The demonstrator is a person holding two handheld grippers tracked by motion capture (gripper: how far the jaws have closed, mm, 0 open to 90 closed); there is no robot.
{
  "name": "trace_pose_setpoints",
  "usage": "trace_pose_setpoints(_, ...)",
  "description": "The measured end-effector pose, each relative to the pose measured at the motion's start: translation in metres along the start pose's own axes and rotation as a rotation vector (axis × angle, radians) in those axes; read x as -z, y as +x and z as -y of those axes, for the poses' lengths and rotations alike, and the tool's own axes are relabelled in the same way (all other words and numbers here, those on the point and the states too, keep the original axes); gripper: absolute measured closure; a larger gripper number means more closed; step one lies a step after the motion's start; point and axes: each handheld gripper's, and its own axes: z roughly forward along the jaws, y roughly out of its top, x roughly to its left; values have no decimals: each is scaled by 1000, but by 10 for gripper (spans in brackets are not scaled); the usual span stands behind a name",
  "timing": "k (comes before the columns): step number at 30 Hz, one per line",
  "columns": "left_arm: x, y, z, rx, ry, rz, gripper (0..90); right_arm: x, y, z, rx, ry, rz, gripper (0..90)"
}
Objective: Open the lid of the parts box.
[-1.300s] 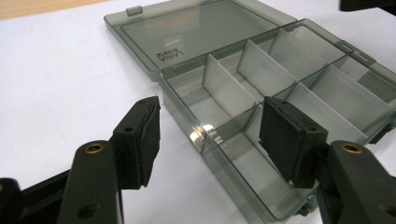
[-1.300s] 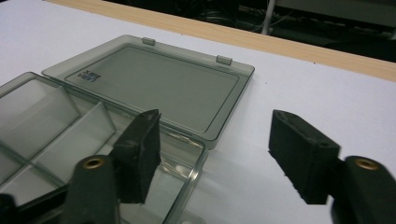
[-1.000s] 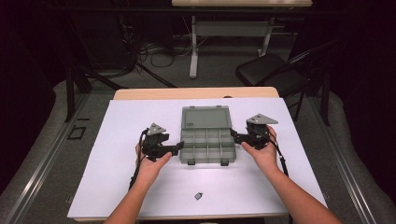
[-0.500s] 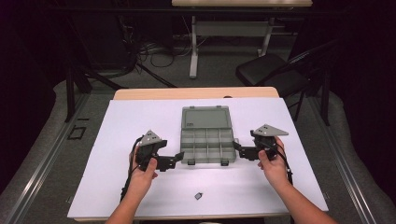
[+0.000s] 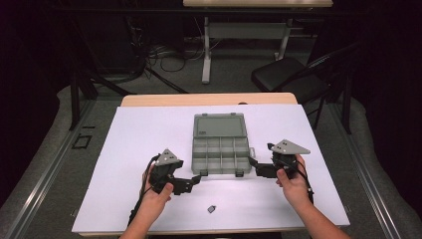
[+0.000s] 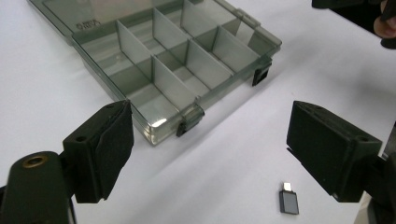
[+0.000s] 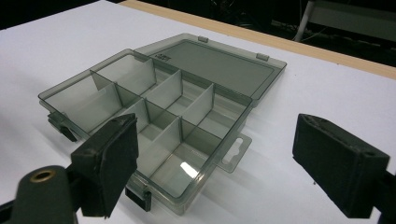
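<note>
On the white table [image 5: 139, 139], your open compartment box [image 5: 220, 148] lies between both gaping, empty grippers: left gripper [image 5: 191, 181], right gripper [image 5: 255, 166]. Near the left one lies a small USB adapter [image 5: 212, 209], nothing blocking it.

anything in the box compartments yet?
No. In the left gripper view every compartment of the open box shows bare bottom, and the small adapter lies on the table outside it.

From above, my small dark adapter [image 5: 211, 209] is too tiny to make out. Along my left gripper [image 6: 205, 149], the organizer box [image 6: 168, 70] loses its lid past the top edge, and my right hand [image 6: 385, 25] is cropped.
</note>
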Motion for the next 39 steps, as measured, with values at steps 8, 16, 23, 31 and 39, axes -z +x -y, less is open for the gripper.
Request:
trace_pose_setpoints(8, -4, -25, 1, -50, 52, 14, 147, 5, 0, 1, 4, -9, -7, 144)
trace_pose_setpoints(16, -21, -47, 15, -120, 96, 28, 170, 7, 1, 3, 9, -6, -15, 146)
trace_pose_setpoints(23, -32, -54, 25, -130, 131, 52, 257, 6, 2, 5, 14, 1, -15, 150)
trace_pose_setpoints(31, -32, -55, 29, -130, 122, 53, 336, 5, 4, 7, 22, 7, -26, 151)
trace_pose_setpoints(39, -32, -54, 31, -107, 132, 72, 372, 4, 4, 7, 23, 5, -29, 151)
